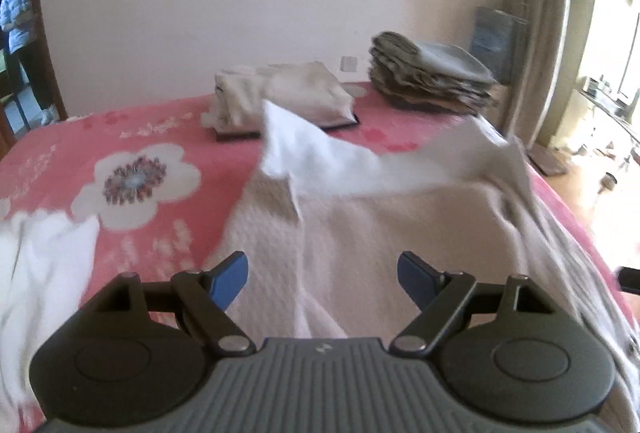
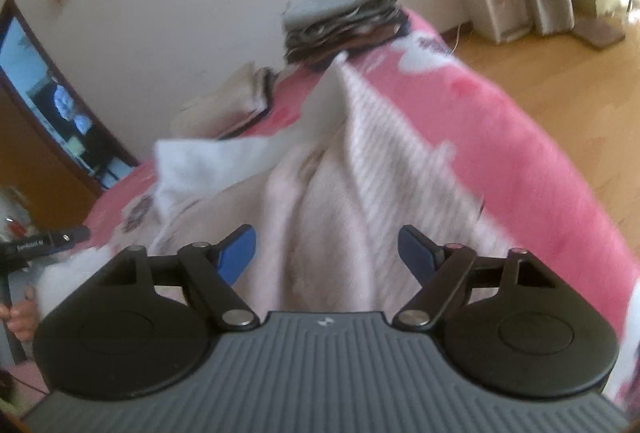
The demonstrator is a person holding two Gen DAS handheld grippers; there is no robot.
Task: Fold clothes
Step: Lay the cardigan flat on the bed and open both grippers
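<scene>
Knitted pale garment (image 1: 360, 233) is spread, rumpled, on the pink flowered bed (image 1: 160, 129), its far edge lifted in white peaks. Both left tongs (image 1: 322, 279) and right tongs (image 2: 328, 253) are held wide above it, gripping nothing. Beyond the garment, a beige folded pile (image 1: 280, 93) and a grey stack (image 1: 432, 73) are seen. Motion blur obscures the weave.

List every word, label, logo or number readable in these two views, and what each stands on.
White lettering on the black bar of the left claw, seen at the left edge of the right wrist view: too blurred to read.
Small white emblem on the grey claw body: a logo, no letters.
Nothing else carries readable text.
</scene>
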